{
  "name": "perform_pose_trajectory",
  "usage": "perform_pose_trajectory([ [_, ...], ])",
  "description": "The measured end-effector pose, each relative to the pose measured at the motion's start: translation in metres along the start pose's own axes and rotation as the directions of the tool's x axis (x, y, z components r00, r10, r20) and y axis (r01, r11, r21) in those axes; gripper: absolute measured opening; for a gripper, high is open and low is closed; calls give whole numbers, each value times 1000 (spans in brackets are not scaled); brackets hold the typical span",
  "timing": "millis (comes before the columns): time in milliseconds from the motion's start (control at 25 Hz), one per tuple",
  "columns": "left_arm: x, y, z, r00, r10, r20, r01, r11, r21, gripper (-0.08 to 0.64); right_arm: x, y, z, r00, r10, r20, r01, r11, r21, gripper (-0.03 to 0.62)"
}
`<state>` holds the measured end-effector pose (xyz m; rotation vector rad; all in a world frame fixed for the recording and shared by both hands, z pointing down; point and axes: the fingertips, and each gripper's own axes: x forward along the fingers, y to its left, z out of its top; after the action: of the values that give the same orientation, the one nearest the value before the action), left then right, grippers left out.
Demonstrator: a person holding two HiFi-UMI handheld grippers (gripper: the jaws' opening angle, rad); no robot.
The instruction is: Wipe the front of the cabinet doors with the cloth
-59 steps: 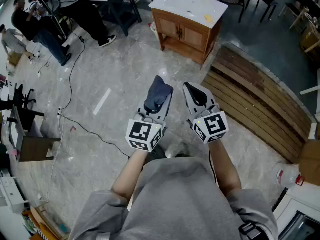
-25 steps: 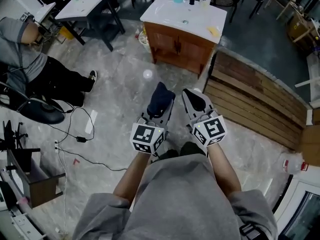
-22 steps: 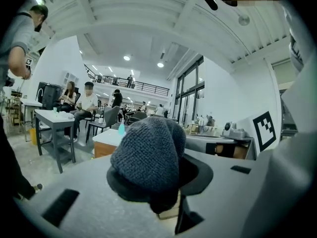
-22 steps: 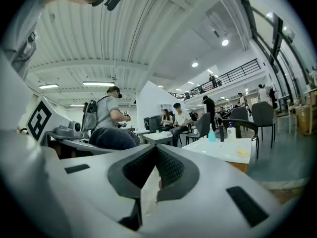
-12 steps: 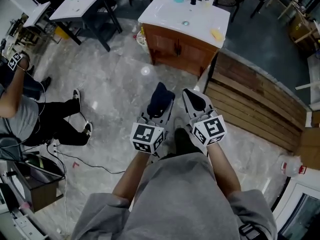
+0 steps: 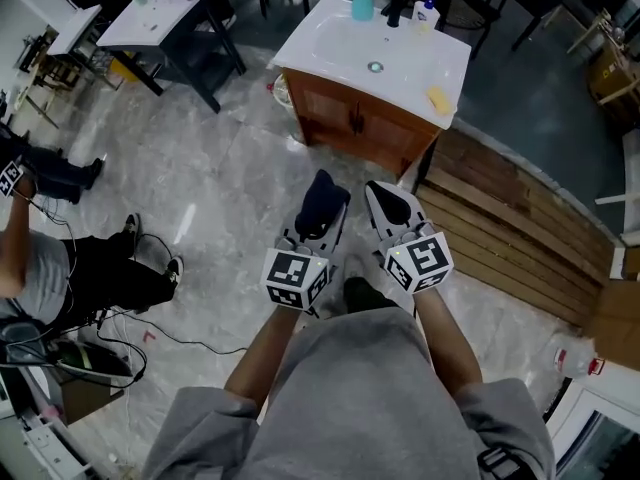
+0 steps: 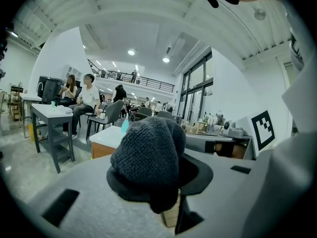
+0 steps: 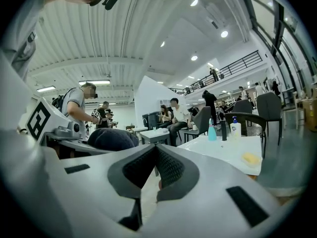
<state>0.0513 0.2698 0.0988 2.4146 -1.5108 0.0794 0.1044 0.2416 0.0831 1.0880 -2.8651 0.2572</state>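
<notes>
Clamping cloth (image 7: 147,155): left hand-held gripper (image 6: 318,216); right hand-held gripper (image 8: 156,157) seemingly closed.

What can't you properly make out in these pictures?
- Cabinet doors: the head view looks steeply down on them, so their fronts are squashed and any dirt is too small to see.
- The same doors in the left gripper view: the cloth hides nearly all of them.
- Teal bottle and white bottle: the labels are too small to read.
- Yellow block: could be sponge or soap; it is too small to tell.
</notes>
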Motion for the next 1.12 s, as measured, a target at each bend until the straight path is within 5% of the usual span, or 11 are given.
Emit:
perform_pose_trajectory([
  [640,74,51,6,995,88,-48,-88,996,0,106,67,-68,-6,998,63,-29,-60,995,77,11],
  [1120,103,134,1,994,84,-74,-85,996,-14,106,142,-88,-25,998,2,-65,6,991,135,11],
])
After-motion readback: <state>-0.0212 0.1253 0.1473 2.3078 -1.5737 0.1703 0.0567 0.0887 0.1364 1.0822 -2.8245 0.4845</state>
